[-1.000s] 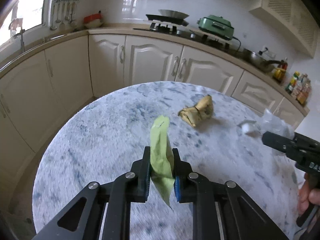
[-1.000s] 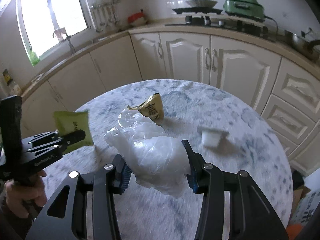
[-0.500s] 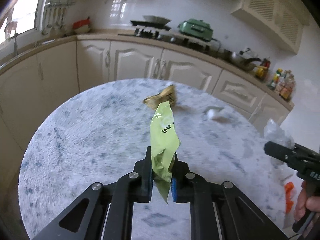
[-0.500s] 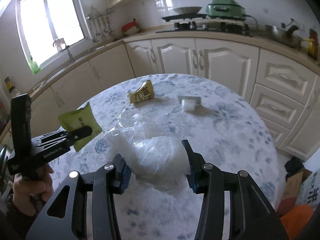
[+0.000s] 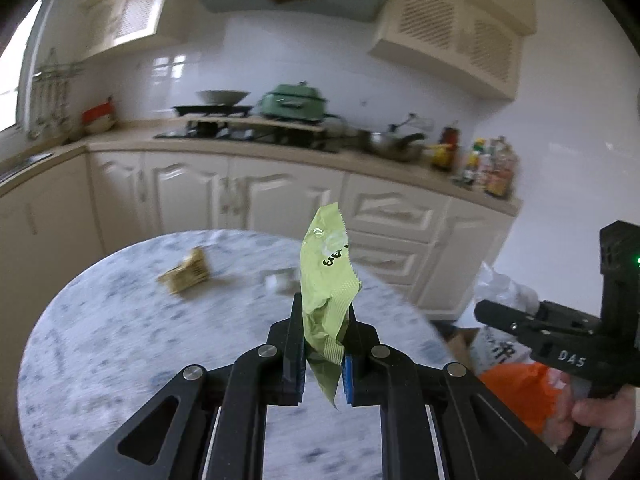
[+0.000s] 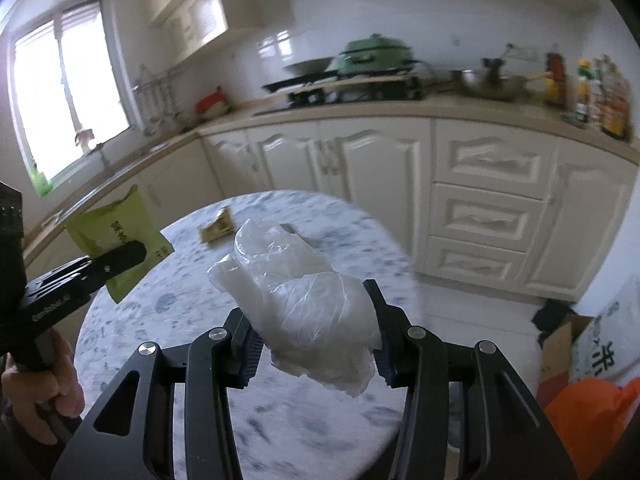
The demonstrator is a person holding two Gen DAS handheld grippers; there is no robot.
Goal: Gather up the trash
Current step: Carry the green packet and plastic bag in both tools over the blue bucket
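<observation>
So the green wrapper (image 5: 326, 280) is pinched tight in the left gripper (image 5: 323, 354), sticking straight up out of the jaws, up off the table (image 5: 100, 340). The right gripper (image 6: 314, 342) is clamped on a crumpled clear bag (image 6: 296, 292), which bulges out past both pads. From the right wrist cam the left gripper and its wrapper sit at about 9 o'clock. Still lying on the marble: a yellow wrapper (image 5: 186, 274) at roughly 11 o'clock from the left jaws, plus a small white bit (image 5: 280, 282) just behind the green one, too blurry to make out. Orange bag (image 6: 592, 420) down on the floor at 4 o'clock, next to a cardboard box (image 6: 560, 350).
</observation>
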